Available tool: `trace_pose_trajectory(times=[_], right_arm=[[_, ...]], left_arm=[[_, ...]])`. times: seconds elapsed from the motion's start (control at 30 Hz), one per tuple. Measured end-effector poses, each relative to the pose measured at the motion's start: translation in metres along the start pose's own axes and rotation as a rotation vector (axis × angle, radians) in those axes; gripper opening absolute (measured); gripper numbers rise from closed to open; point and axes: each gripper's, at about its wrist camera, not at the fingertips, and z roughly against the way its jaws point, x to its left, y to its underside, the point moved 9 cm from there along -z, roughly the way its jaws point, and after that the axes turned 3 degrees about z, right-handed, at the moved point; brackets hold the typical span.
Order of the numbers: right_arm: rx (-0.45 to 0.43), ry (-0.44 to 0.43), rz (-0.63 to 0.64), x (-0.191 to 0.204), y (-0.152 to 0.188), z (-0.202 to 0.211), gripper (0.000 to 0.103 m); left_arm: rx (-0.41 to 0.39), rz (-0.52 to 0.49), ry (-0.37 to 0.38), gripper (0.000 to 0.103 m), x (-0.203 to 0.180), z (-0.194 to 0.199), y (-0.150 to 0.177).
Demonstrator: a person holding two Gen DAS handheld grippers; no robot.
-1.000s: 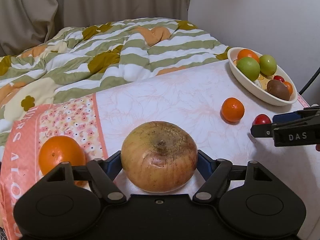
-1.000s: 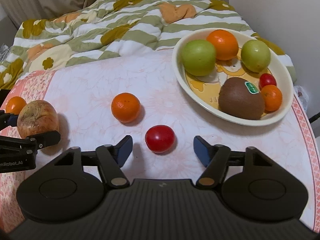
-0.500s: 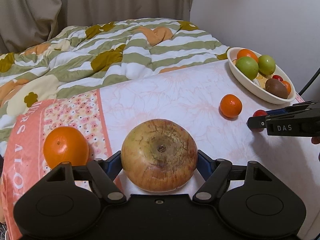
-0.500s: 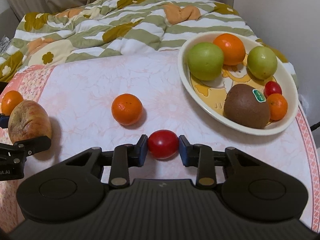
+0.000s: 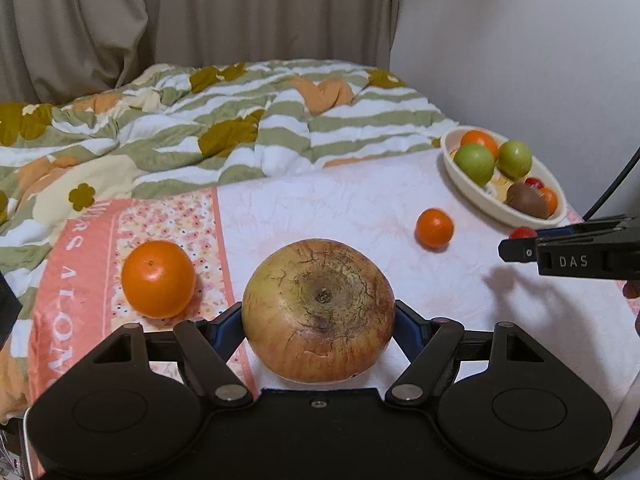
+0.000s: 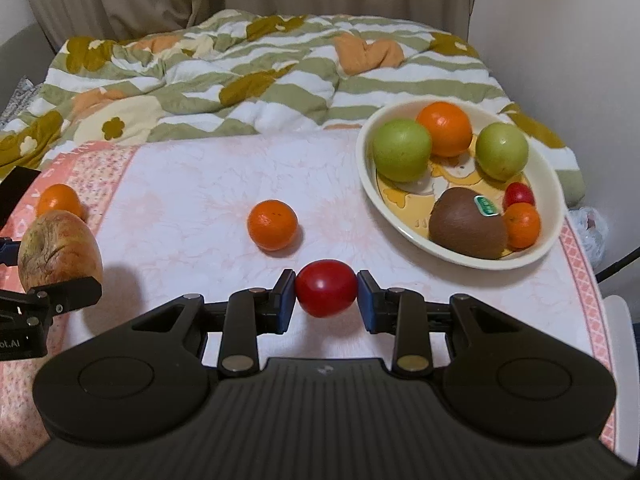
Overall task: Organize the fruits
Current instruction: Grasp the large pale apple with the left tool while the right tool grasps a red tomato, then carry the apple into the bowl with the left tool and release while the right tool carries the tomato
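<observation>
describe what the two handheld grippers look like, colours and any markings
Both are matte black plastic. The left gripper and right gripper each have a broad body with two round discs, hinged link arms with silver pivot pins, and blue pads on the jaws. White letters "DAS" mark the right gripper's side.

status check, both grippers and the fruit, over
Left gripper shut on apple. Right gripper shut on red tomato. Bowl far right; loose small orange off the path.

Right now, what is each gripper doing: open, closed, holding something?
Left gripper: closed on the big apple.
Right gripper: closed on the small red fruit.
</observation>
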Motion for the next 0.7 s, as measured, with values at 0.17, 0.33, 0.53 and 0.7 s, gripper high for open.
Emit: trace_pose_trajectory(times=[0.17, 0.33, 0.53, 0.7], right_arm=[[-0.038, -0.002, -0.012, -0.007, -0.001, 0.028, 0.048], [-0.082, -0.014, -0.016, -0.020, -0.005, 0.055, 0.048], [-0.120, -0.050, 0.009, -0.046, -0.007, 0.078, 0.048], [-0.133, -0.084, 0.051, -0.077, -0.009, 0.088, 0.048]], left_arm=[[-0.042, 0.003, 0.006, 0.079, -0.011, 0.025, -0.004], [-0.078, 0.006, -0.012, 0.079, -0.029, 0.043, -0.012], [-0.124, 0.029, -0.049, 0.079, -0.059, 0.060, -0.022], [-0.157, 0.056, -0.076, 0.079, -0.092, 0.066, -0.033]])
